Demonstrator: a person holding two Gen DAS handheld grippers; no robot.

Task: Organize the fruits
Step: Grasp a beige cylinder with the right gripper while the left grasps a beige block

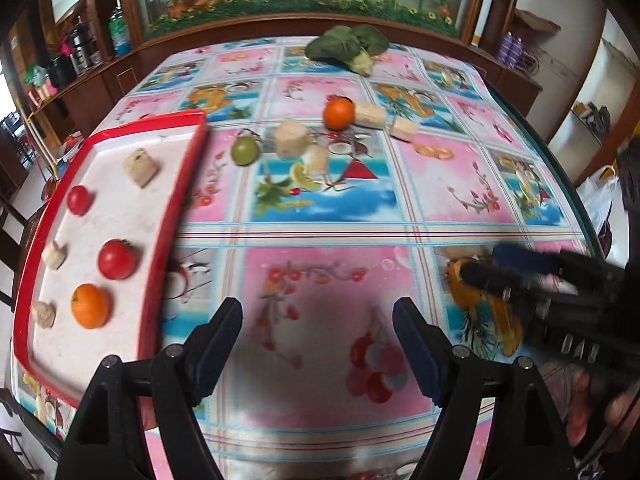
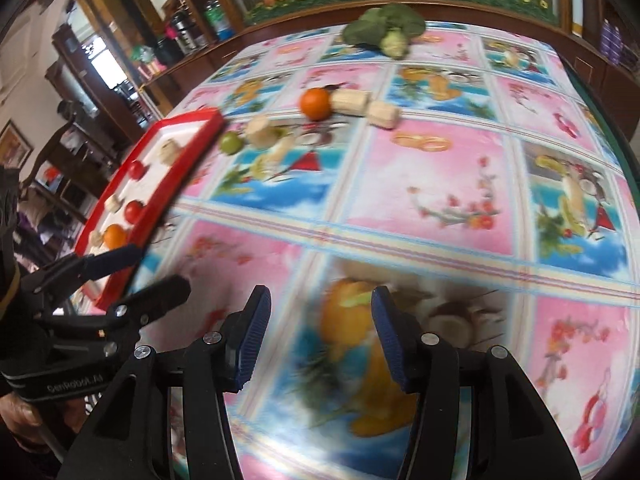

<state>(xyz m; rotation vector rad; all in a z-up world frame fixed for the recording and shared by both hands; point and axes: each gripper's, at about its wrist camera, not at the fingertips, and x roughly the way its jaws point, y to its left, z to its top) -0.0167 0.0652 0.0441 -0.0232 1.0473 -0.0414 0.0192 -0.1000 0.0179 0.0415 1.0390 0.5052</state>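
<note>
Both hand-held grippers, left (image 1: pixel 318 314) and right (image 2: pixel 320 300), gape empty.

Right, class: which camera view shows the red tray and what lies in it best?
The left wrist view: the red tray lies close, its contents easy to tell apart. In the right wrist view the tray is small, at the left edge, partly hidden by the other tongs.

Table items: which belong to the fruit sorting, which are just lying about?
Job:
red tray with an orange, two tomatoes and pale chunks
loose orange
green fruit
loose pale chunks

Lying about:
leafy greens
bottles on the sideboard
patterned tablecloth
</note>
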